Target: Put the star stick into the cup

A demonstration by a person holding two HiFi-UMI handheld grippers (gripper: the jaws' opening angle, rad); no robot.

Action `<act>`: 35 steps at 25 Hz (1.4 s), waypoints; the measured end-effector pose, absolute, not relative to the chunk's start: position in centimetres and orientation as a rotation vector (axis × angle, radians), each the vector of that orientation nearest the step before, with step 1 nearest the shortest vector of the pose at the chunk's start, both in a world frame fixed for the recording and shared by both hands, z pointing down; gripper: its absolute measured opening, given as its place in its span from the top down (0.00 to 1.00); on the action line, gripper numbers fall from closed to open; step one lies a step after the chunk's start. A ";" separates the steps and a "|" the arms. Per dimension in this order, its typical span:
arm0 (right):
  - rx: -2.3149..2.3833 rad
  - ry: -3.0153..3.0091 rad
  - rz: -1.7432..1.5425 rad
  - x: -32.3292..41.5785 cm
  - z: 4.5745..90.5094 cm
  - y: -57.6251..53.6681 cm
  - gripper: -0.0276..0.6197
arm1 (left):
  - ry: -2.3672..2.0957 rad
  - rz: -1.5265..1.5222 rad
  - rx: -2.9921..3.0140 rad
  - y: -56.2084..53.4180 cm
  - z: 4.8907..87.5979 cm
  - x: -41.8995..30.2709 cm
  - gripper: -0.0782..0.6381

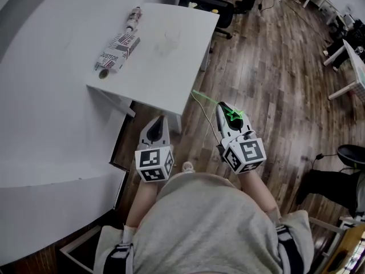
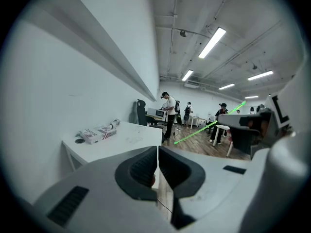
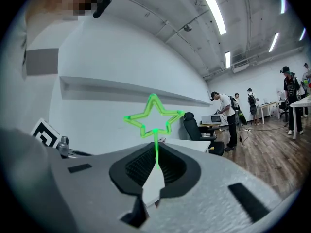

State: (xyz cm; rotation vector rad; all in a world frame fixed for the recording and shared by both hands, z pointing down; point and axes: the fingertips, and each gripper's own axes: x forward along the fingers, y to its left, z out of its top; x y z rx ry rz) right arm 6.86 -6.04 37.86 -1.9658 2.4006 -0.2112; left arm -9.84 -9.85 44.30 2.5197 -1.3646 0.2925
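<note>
The cup (image 1: 167,41) on the table (image 1: 191,61) is barely made out in the head view, being clear and faint. The print on the box (image 1: 118,51) is only partly legible. In the right gripper view, the stick (image 3: 156,142) is hidden from where it is clamped between the pads of the right gripper (image 3: 156,155); its lower length is covered by the jaws. In the left gripper view, the right gripper is cut off by the edge, and the distant people (image 2: 170,111) are too small to be told apart.
</note>
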 end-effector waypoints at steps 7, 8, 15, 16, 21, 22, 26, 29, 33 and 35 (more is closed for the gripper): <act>-2.001 2.381 -0.195 7.3 37.7 -9.5 0.94 | -1.345 0.297 2.521 -13.5 44.7 -9.9 0.88; -2.004 2.378 -0.195 7.5 37.7 -9.9 0.94 | -1.341 0.298 2.520 -13.9 44.8 -9.7 0.88; -2.006 2.360 -0.205 8.7 38.0 -13.2 0.94 | -1.332 0.314 2.507 -17.0 45.6 -8.5 0.88; -2.000 2.362 -0.203 8.8 38.1 -13.9 0.94 | -1.337 0.315 2.505 -17.6 45.7 -8.4 0.88; -1.949 2.397 -0.187 9.6 37.9 -18.4 0.94 | -1.385 0.306 2.479 -21.0 45.8 -7.6 0.88; -1.936 2.408 -0.183 9.7 37.8 -19.4 0.94 | -1.397 0.304 2.470 -21.9 45.8 -7.5 0.88; -1.884 2.452 -0.166 10.5 37.4 -23.7 0.94 | -1.436 0.294 2.453 -25.5 45.6 -6.4 0.88; -1.848 2.481 -0.160 11.2 37.0 -26.8 0.94 | -1.463 0.281 2.442 -28.1 45.0 -5.5 0.88; -1.813 2.515 -0.174 11.9 37.2 -30.5 0.94 | -1.501 0.265 2.411 -31.1 44.7 -4.7 0.88; -1.798 2.533 -0.176 12.3 37.4 -32.2 0.94 | -1.514 0.263 2.396 -32.4 44.8 -4.3 0.88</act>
